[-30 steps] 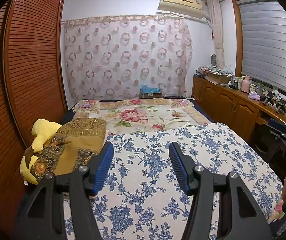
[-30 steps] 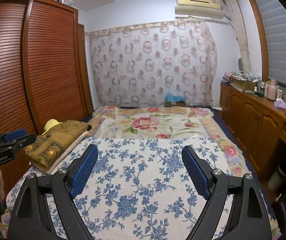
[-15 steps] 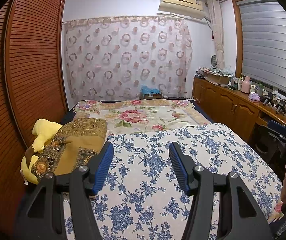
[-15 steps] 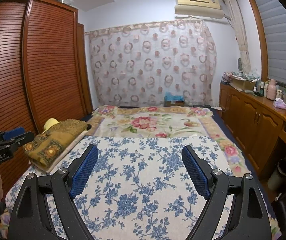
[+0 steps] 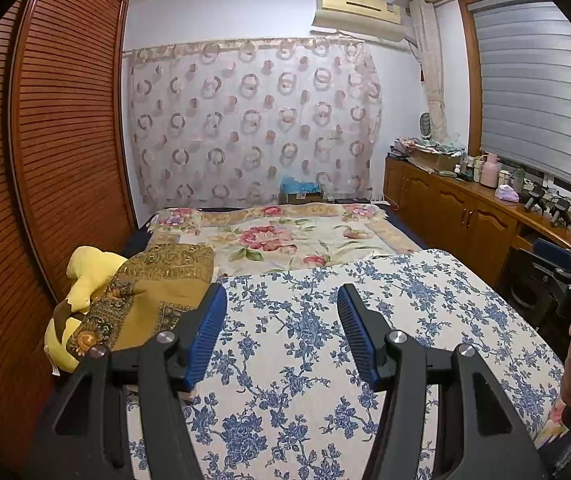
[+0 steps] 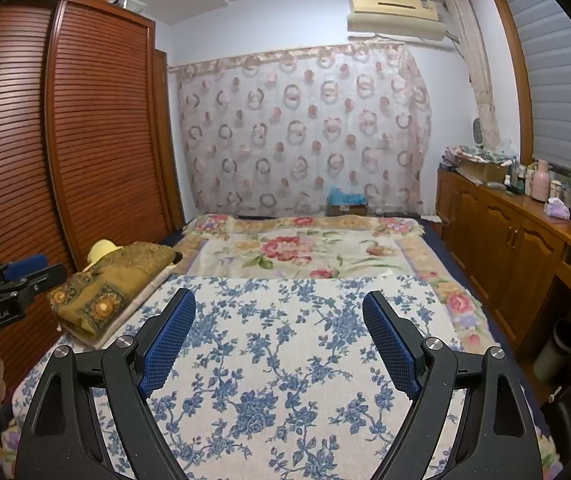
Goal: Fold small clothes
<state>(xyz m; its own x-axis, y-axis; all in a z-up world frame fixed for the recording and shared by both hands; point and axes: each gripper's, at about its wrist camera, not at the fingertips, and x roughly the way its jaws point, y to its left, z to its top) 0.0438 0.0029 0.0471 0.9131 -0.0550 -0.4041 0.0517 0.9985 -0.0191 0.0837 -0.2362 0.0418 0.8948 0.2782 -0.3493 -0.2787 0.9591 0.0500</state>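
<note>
Two grippers hang over a bed, both pointing slightly down at a white cloth [image 5: 305,344] printed with blue flower sprays, spread flat and smooth across the near half of the mattress. The left gripper [image 5: 281,332] has its ribbed blue pads partly apart with nothing between them. The right gripper [image 6: 279,340] stands wider, its dimpled blue pads also empty. No small garment can be made out on the cloth. Beyond it lies a cream blanket [image 6: 297,252] with large red roses. At the left edge sits a folded mustard textile [image 5: 153,292] with ornate woven borders, resting on a soft yellow cushion [image 5: 89,268]. Slatted brown wardrobe doors [image 6: 97,128] line the left wall.
</note>
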